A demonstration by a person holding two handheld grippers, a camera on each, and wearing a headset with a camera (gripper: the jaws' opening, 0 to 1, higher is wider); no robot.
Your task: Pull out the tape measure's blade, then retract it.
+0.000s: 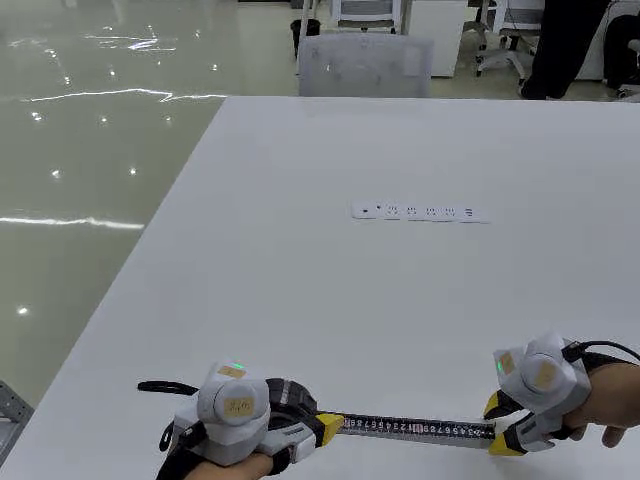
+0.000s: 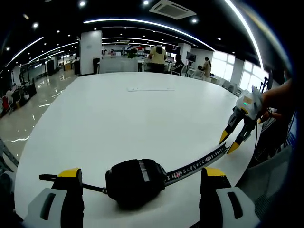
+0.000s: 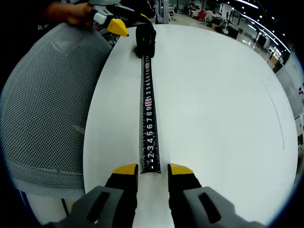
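A black tape measure case (image 1: 284,400) (image 2: 137,182) lies near the table's front edge, its black wrist strap (image 1: 165,387) trailing left. My left gripper (image 1: 300,420) (image 2: 142,173) is open, one jaw on each side of the case with gaps showing. The numbered blade (image 1: 415,428) (image 3: 148,114) lies pulled out flat to the right along the white table (image 1: 330,300). My right gripper (image 1: 498,427) (image 3: 153,170) is narrowly shut around the blade's end, which sits between its yellow fingertips (image 3: 126,170). The right gripper also shows in the left gripper view (image 2: 228,142), at the blade's end.
A white power strip (image 1: 420,212) (image 2: 149,89) lies mid-table. A grey chair (image 1: 365,65) stands at the far edge. A grey mesh chair back (image 3: 42,109) sits by the near edge. People stand in the background. The table's front edge runs just below both grippers.
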